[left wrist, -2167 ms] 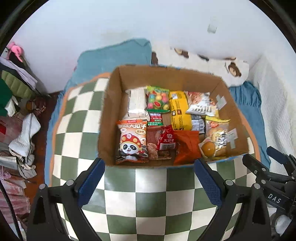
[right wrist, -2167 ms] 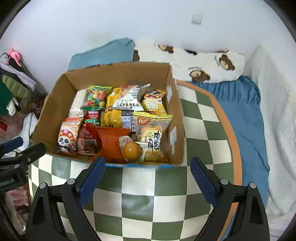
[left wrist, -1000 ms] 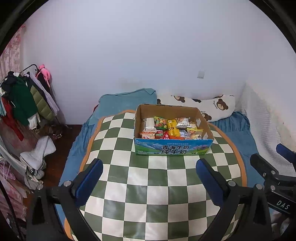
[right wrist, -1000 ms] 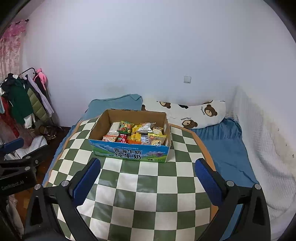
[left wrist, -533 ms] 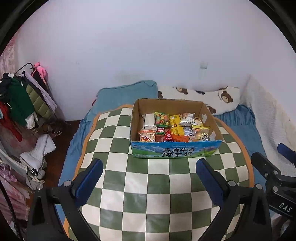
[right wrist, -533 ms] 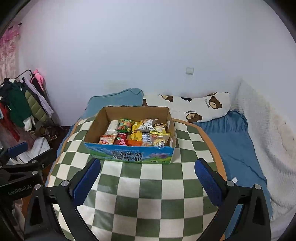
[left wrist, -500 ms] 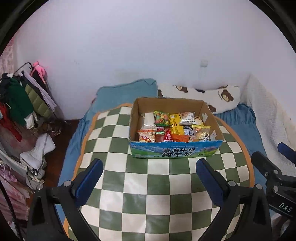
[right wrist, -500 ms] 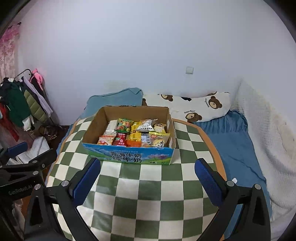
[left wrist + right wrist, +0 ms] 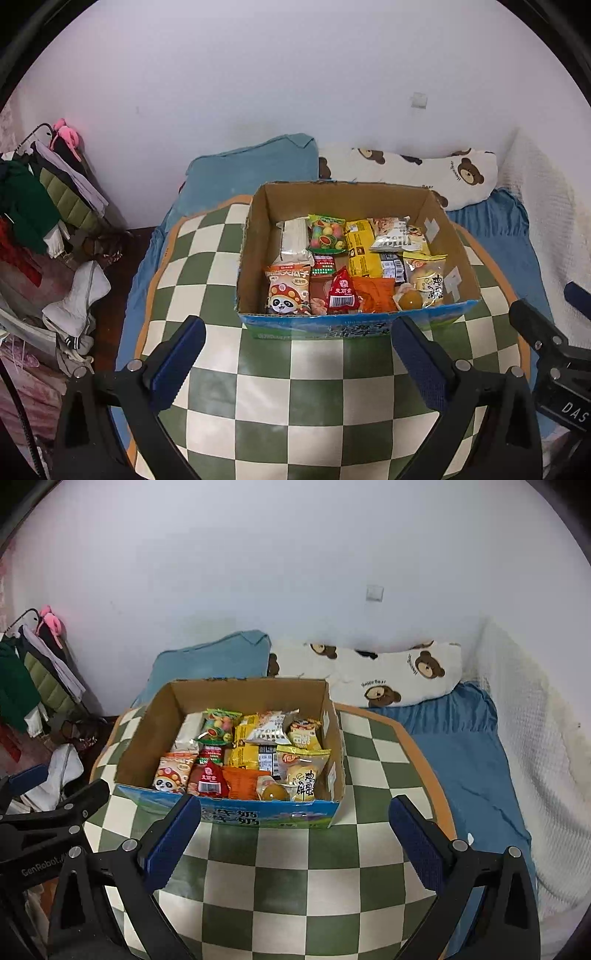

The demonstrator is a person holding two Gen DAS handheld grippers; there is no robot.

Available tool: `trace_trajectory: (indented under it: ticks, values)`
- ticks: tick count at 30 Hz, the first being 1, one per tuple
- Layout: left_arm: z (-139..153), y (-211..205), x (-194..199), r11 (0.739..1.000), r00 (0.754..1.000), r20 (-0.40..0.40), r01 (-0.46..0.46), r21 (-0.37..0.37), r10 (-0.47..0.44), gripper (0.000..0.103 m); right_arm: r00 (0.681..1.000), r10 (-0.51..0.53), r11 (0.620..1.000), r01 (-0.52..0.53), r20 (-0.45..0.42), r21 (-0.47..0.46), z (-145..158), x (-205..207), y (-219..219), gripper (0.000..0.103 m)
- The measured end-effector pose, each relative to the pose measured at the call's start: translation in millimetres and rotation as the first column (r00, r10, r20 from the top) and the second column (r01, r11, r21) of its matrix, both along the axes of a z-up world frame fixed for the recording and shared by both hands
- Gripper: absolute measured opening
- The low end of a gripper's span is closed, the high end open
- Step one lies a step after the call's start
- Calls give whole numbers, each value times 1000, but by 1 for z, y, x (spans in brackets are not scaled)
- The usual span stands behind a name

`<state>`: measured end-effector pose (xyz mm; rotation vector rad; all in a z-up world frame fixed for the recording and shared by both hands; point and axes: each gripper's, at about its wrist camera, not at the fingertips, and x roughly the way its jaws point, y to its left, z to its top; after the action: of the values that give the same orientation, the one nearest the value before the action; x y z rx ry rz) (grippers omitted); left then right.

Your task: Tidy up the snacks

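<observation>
Two open grippers face one packed snack box.

Both the left gripper [image 9: 293,360] and right gripper [image 9: 293,834] hang empty, jaws wide, before the cardboard box [image 9: 458,254] mid-table (snacks inside); its long axis runs crosswise, neither gripper clearly nearer.

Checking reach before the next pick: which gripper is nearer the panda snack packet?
Left, marginally. The left gripper sits in front of the panda snack packet; the right gripper sits further right of it.
</observation>
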<state>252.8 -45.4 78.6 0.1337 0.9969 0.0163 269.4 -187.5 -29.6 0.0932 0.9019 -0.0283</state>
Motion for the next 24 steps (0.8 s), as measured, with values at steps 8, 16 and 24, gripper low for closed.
trace_trajectory:
  ticks: [8, 16, 24]
  values:
    - [-16, 3, 16, 1000, 999, -46, -15, -23, 14, 103, 999, -11, 1000, 12, -47, 8, -22, 18, -5, 103]
    - [-20, 2, 16, 999, 998, -56, -13, -35, 11, 103, 998, -22, 1000, 23, -56, 2, -25, 20, -9, 103]
    - [-21, 3, 17, 999, 998, -54, -11, -39, 9, 103, 999, -21, 1000, 21, -45, -9, -20, 19, -9, 103]
